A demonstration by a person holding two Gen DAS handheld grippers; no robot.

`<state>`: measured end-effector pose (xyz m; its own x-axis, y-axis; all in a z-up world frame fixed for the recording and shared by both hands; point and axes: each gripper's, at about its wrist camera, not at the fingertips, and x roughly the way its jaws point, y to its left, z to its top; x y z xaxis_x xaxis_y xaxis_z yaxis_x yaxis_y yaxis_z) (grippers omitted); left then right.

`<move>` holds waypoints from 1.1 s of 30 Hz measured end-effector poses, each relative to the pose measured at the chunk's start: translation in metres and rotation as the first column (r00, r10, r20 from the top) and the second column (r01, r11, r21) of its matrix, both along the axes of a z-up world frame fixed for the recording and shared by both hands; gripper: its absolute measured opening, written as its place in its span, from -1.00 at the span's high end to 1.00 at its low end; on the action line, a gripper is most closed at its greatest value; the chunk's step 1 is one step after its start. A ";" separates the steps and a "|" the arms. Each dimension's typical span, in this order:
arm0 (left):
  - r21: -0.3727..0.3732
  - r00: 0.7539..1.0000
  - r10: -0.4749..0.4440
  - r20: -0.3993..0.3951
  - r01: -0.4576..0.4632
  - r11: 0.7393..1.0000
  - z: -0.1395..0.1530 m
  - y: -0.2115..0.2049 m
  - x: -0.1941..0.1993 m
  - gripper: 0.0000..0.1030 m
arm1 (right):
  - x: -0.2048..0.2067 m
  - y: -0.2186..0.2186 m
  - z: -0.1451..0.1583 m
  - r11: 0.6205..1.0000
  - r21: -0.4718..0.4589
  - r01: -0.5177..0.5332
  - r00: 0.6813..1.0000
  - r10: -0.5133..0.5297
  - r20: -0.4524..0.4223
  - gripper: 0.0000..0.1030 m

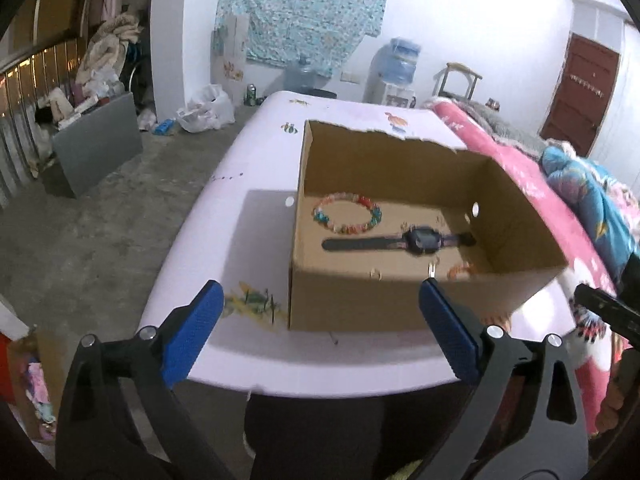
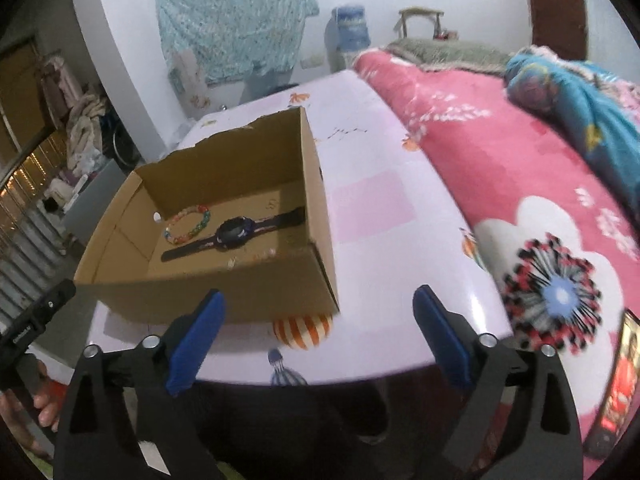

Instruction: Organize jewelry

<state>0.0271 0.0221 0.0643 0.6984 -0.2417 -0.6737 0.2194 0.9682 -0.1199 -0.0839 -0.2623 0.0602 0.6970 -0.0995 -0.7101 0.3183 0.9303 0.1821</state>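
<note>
Both hand-held grippers — left [image 1: 320, 312] and right [image 2: 318, 312] — are hanging released and empty before the cardboard box [image 1: 360, 300], where bracelet [image 1: 347, 213] and watch [image 1: 400, 240] are lying gathered for sorting.

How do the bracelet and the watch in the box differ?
The bracelet is a closed ring of mixed-colour beads; the watch is dark, with a square face and a plain strap. The bracelet lies as a circle, the watch stretched out straight. The bracelet sits farther from the cameras and the watch nearer, beside it. Both lie flat on the floor of the box, and neither claw holds them.
</note>
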 end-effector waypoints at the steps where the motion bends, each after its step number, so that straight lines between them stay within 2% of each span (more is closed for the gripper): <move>1: 0.025 1.000 0.020 0.004 -0.020 0.999 -0.001 -0.003 -0.007 -0.84 | -0.005 0.006 -0.001 1.000 -0.009 -0.002 1.000 0.002 0.003 -0.87; 6: 0.108 0.998 0.034 0.045 -0.038 0.993 -0.004 -0.006 -0.027 -0.84 | -0.010 0.033 -0.014 0.997 -0.048 -0.059 0.998 0.058 -0.028 -0.87; 11: 0.175 0.999 0.052 0.011 -0.053 0.983 -0.011 -0.015 -0.029 -0.84 | 0.002 0.058 -0.024 0.988 -0.116 -0.098 0.993 0.090 -0.073 -0.87; 16: 0.183 0.996 0.073 -0.045 -0.064 0.981 -0.018 -0.022 -0.026 -0.84 | 0.008 0.065 -0.029 0.989 -0.107 -0.101 0.991 0.091 -0.096 -0.87; 33: 0.188 0.993 0.075 -0.088 -0.057 0.981 -0.028 -0.033 -0.026 -0.84 | 0.023 0.056 -0.034 0.993 -0.086 -0.077 0.990 0.066 -0.122 -0.87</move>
